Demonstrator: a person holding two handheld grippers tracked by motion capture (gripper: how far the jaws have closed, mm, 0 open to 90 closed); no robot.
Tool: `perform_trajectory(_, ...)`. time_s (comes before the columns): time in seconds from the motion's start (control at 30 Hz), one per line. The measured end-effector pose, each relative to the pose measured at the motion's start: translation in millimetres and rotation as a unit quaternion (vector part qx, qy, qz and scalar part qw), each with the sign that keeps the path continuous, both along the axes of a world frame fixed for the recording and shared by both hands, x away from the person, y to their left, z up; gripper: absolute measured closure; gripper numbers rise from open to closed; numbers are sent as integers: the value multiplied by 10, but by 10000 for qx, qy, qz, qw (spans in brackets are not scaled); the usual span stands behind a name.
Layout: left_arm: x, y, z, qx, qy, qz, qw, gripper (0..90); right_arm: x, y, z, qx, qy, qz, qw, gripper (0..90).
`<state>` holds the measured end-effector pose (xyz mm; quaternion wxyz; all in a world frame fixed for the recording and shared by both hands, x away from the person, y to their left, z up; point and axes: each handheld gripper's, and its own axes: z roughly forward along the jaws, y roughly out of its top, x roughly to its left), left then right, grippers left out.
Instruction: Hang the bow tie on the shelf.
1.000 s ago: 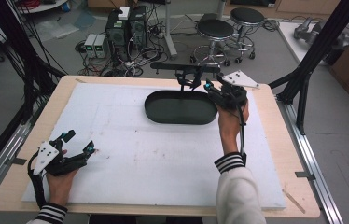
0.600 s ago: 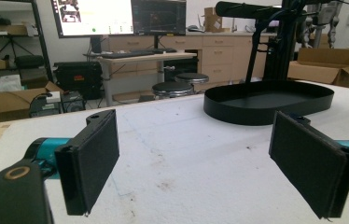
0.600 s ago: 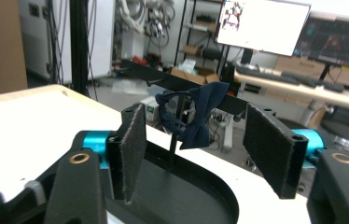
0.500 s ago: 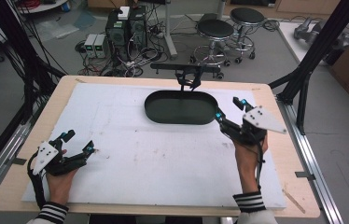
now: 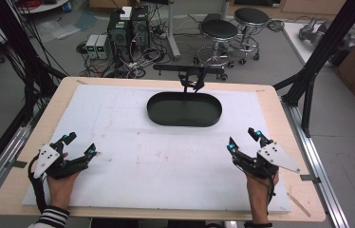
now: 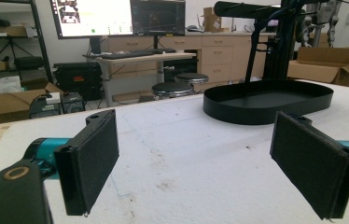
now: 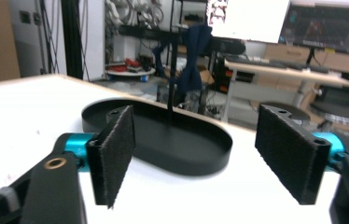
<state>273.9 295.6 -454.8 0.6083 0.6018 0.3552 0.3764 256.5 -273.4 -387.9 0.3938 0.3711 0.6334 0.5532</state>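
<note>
right gripper [image 5: 243, 141] down near the table's [image 5: 280, 102] right front edge, jaws spread and just been opening, nothing between them. left gripper [image 5: 78, 146] spread too, empty, near the left front edge. black oval tray [image 5: 184, 109] at far centre of the white mat [image 5: 133, 156], well apart from both, looks empty. likely resting between steps; best kept low, jaws wide, aimed at the tray rim.

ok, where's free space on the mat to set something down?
Widest bare stretch of the white mat lies between the left gripper and right gripper, in front of the black tray. Tightest at the far edge, behind the tray.
</note>
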Motion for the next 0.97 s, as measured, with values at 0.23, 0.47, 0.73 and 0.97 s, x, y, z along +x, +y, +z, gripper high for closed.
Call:
perform_trajectory(0.23, 0, 0, 0, -2, -3, 1, 10000, 157, -31, -31, -346, 28, 67, -196, 9998, 119)
perform_trajectory(0.47, 0, 3, 0, -9, 7, 6, 10000, 158, -57, -22, -495, -28, 22, -140, 9999, 113)
perform_trajectory(0.73, 0, 1, 0, -6, -4, 1, 10000, 157, -45, -7, -604, -112, 26, -164, 9998, 113)
perform_trajectory(0.97, -1, 3, -1, -11, 0, 12, 10000, 158, -54, -75, -645, 179, 64, -296, 9994, 113)
